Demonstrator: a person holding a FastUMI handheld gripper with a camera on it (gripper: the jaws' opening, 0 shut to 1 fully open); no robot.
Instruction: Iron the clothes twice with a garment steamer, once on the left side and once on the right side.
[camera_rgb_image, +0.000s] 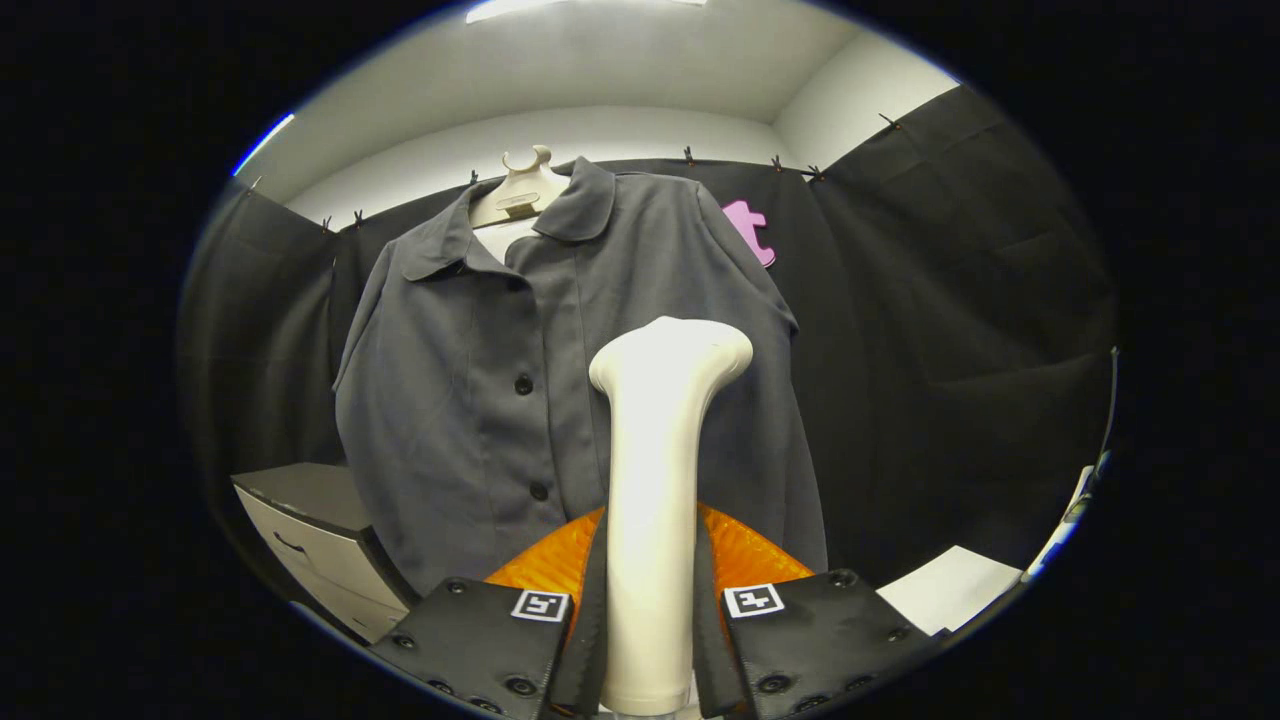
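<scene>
Item: claw, hand-held. Condition: both fingers clamped on the handle of the garment steamer, one pressing each side of the shaft. The steamer stands upright between the fingers, its head at the top turned toward the garment.

Item: shirt, grey, collared, buttoned down the front; two dark buttons visible on the placket. Hung on a pale hanger form against the booth wall. Location: beyond the fingers, directly behind the steamer head. Whether the head touches the cloth cannot be told; it appears to sit just in front of the panel on the far side of the button line from the drawers.

Item: drawer unit, pale fronts with dark top, beside and below the shirt's hem.

Item: white tabletop corner, low, on the opposite side from the drawers.

Step in hand, judged: steamer in grasp and presented to the shirt front; a pass along one side appears about to start or is under way. No cloth shows any mark of steaming, so progress cannot be read.

Handling note: keep the head flat and close to the fabric, travel in one steady vertical line, stay clear of the buttons and collar, hold the grip firm so the shaft does not twist, then repeat on the other panel.
</scene>
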